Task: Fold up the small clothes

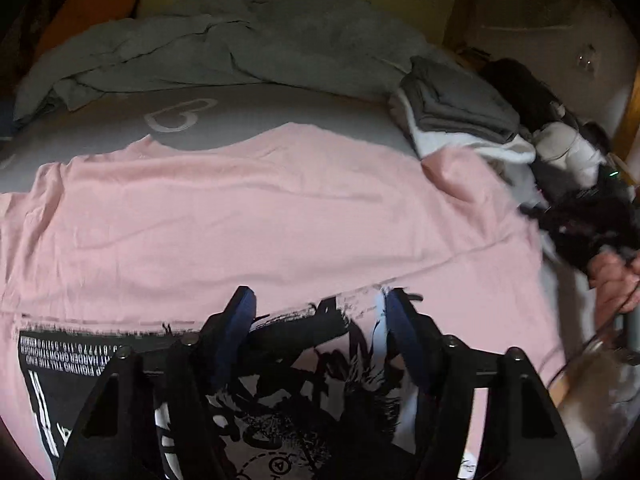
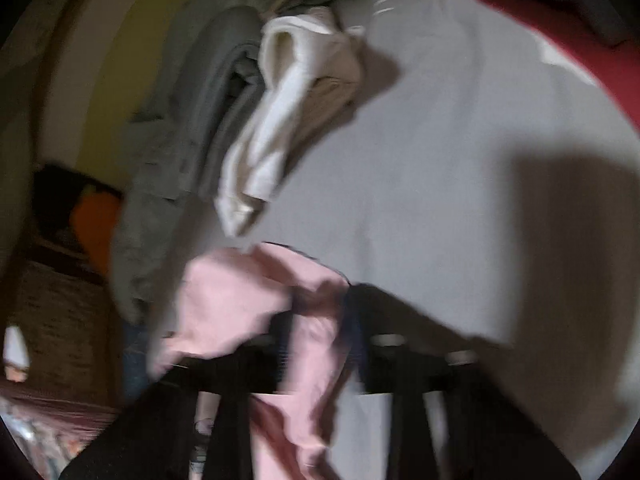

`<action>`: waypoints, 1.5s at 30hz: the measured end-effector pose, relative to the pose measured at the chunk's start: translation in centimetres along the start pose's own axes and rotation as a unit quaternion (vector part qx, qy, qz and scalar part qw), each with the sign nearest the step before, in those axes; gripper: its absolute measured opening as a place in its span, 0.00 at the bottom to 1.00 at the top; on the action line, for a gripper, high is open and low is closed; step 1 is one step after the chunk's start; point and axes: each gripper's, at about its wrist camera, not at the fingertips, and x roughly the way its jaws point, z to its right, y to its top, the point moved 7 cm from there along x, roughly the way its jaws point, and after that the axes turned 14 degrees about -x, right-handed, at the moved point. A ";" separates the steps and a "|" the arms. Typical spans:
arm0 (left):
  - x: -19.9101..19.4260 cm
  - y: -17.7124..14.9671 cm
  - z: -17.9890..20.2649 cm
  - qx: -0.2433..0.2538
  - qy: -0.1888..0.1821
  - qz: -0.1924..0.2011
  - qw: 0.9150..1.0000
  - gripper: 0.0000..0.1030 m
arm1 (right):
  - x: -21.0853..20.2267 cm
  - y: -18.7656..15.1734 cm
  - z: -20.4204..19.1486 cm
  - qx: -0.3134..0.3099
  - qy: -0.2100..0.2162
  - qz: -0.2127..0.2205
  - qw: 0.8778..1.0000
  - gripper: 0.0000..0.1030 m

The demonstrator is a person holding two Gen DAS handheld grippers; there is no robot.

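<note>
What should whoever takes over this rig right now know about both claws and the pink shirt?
Left claw: open, hovering over the printed pink cotton T-shirt, holding nothing.
Right claw: shut on a bunch of the pink shirt's fabric, lifted off the grey bed sheet; the view is blurred.
Done: a stack of folded grey and white clothes sits beyond the shirt.
Left: the shirt's fold is unfinished; the crumpled grey garment is unfolded.

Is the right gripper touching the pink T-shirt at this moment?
Touching. In the right wrist view, a bunch of the pink T-shirt passes between the fingers of the right gripper, which are closed on the fabric.
</note>
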 end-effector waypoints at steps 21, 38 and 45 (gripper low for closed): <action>0.9 -1.6 -0.4 0.056 0.001 0.048 0.997 0.65 | -4.3 -4.3 2.1 0.070 0.028 0.078 0.994 0.56; 0.0 -1.1 -0.7 0.028 -0.009 0.034 0.999 0.63 | -1.8 -2.6 -11.7 -0.311 -0.109 0.150 0.932 0.03; -3.7 1.1 -4.1 -0.044 -0.035 0.065 0.996 0.62 | 5.8 -13.4 -16.5 -0.531 -0.118 0.001 0.839 0.16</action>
